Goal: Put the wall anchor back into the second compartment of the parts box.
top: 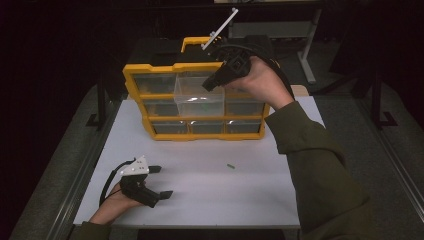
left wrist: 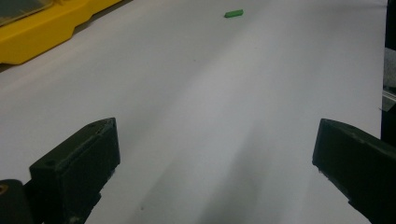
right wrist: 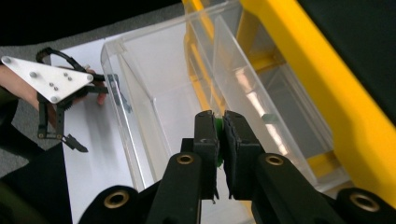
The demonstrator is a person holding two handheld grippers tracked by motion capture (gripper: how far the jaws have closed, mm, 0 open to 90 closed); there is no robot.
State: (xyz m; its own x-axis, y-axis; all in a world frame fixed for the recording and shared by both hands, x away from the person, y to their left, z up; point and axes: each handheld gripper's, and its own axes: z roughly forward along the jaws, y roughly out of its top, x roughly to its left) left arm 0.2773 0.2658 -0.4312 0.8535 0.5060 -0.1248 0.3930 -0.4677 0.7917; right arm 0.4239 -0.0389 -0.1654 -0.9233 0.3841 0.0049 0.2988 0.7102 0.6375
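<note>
Dark surroundings frame a white table (top: 210,185) under the high view, with a yellow organizer (top: 150,75) of clear drawers standing at its far side. One clear drawer (top: 200,97) from the middle column is pulled out toward the near side, and a few small green bits lie on its floor. Above the drawer's right rim the right gripper (top: 206,86) points down and to the left, held by a hand in an olive sleeve (top: 320,165). In the right gripper view its jaws are pressed together on a small green piece (right wrist: 219,128), pinched between the pads right over the open drawer (right wrist: 154,112). A second green piece (top: 230,166) lies alone on the table, near the middle and a little right, well apart from the organizer; the left gripper view shows it far ahead (left wrist: 233,13). At the near left the left gripper (top: 161,182) rests low over the table, aimed to the right, its jaws spread wide with nothing but bare table between them. It also appears in the right gripper view, beyond the drawer's far wall (right wrist: 70,140)
</note>
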